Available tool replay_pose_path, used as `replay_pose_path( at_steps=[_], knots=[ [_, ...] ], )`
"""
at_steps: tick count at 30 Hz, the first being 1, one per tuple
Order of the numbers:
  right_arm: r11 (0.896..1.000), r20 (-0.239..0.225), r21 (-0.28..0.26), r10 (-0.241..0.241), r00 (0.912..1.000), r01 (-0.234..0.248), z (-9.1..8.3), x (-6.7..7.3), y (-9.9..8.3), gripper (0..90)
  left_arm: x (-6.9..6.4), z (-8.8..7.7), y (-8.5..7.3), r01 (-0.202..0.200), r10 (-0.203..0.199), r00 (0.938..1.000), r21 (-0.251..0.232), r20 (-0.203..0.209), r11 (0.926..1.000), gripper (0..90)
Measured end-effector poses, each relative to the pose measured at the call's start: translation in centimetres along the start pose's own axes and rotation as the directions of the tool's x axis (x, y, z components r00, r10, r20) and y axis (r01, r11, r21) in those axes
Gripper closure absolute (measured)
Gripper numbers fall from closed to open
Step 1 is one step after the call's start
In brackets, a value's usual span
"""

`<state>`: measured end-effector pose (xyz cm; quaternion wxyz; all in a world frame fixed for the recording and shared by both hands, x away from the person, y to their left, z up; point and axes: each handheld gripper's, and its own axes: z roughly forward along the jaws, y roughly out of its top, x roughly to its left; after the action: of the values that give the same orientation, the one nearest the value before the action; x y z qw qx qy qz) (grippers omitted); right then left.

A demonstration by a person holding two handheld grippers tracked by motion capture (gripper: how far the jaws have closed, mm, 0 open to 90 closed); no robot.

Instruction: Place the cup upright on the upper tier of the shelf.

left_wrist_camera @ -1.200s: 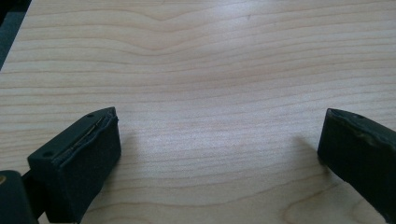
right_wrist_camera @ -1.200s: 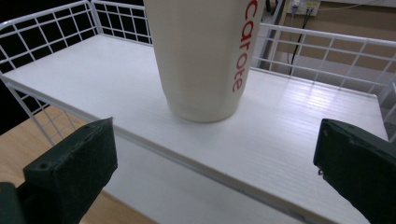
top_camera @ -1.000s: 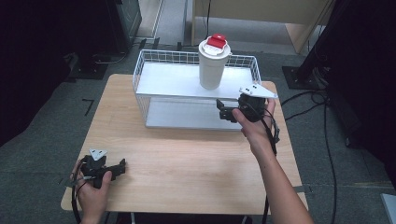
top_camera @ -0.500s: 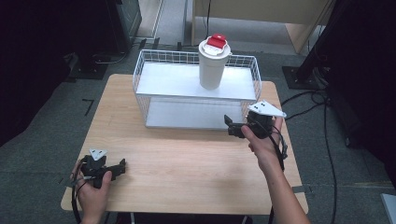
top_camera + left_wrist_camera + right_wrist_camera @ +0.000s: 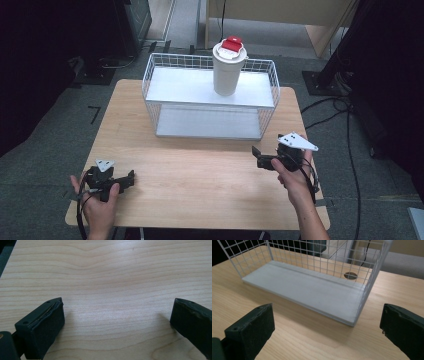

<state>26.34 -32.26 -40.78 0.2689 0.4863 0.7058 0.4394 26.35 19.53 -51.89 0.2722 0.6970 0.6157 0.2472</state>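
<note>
Standing on the upper shelf of the white wire rack, the white cup with its red-tabbed lid sits well ahead of the right tongs and a little to their left, and far off ahead and to the right of the left tongs. It looks like a light, lidded takeaway cup, probably thin-walled with a smooth, slightly slick side, so I judge that it would dent or slip under a hard squeeze and could tip easily if knocked, being tall for its base. The safest hold seems to be across the middle of the body, below the lid rim, with the jaws level and a gentle closing; gripping the lid alone risks popping it off. Whether it holds liquid cannot be told. The right tongs hover just above the table in front of the rack, jaws wide apart and holding nothing; in the right gripper view the lower shelf lies directly ahead between them, untouched. The left tongs rest low near the table's near left corner, held by the left hand, also spread wide and empty, with bare wood between the pads in the left gripper view.
</note>
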Motion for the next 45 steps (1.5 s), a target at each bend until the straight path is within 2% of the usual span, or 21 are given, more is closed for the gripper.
replay_pose_path(
  at_steps=[4,8,14,21,28,36,45],
  knots=[
    [1.000,0.010,0.002,-0.007,0.9999,0.007,-0.5,-0.4,-1.0,0.0,0.0,0.0,0.0,0.001,-0.001,1.0000,-0.001,0.000,1.0000,0.0],
    [1.000,0.019,-0.006,0.009,0.9998,-0.009,-1.3,-1.2,-2.7,0.0,0.0,0.0,0.0,0.001,-0.001,1.0000,-0.001,0.000,1.0000,0.0],
    [1.000,0.048,0.018,0.023,0.9986,-0.024,-1.7,-2.1,-4.7,0.0,0.0,0.0,0.0,0.003,-0.003,1.0000,-0.002,0.001,1.0000,0.0],
    [0.998,0.073,0.021,0.050,0.9961,-0.052,-2.4,-3.1,-6.3,0.0,0.0,0.0,0.0,0.002,-0.002,1.0000,-0.001,0.000,1.0000,0.0],
    [0.995,0.110,0.039,0.087,0.9902,-0.091,-3.0,-4.2,-8.5,0.0,0.0,0.0,0.0,0.006,-0.006,1.0000,-0.003,0.003,1.0000,0.0],
    [0.990,0.141,0.069,0.113,0.9836,-0.123,-3.1,-4.9,-10.4,0.0,-0.1,0.0,0.0,-0.003,0.003,1.0000,-0.001,0.003,1.0000,0.0],
    [0.986,0.174,0.096,0.117,0.9777,-0.135,-3.4,-5.4,-12.1,0.0,0.0,0.0,0.0,-0.003,0.003,1.0000,-0.001,0.004,1.0000,0.0]
  ],
)
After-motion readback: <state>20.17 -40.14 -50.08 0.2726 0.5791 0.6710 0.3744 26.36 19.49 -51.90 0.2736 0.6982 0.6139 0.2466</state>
